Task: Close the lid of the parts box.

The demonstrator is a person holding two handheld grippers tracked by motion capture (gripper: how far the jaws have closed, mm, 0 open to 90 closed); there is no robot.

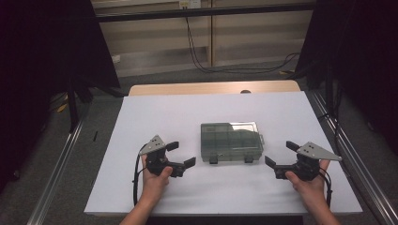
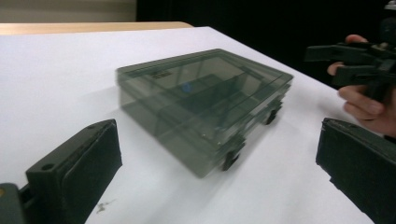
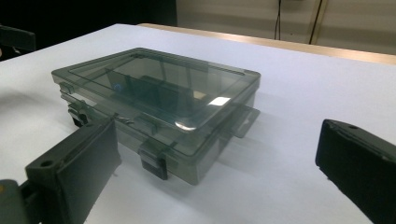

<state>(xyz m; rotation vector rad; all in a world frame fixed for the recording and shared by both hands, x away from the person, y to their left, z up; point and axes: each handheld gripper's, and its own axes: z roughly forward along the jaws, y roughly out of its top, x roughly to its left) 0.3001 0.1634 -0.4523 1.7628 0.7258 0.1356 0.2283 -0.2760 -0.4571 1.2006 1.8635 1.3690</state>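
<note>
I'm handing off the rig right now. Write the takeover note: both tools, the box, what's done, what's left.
Left tool: open, holding nothing, at the left of the box.
Right tool: open, holding nothing, at its right.
Smoky transparent plastic compartment box: flat on the white table sheet between the tools, lid down, its two dark front latches facing the person.
Done: nothing visible; box untouched.
Left: probably release the latches and lift the lid.

Dim surroundings, evenly lit white table (image 1: 141,117), soft shadows, glare on box lid (image 3: 219,101), slight blur.
</note>
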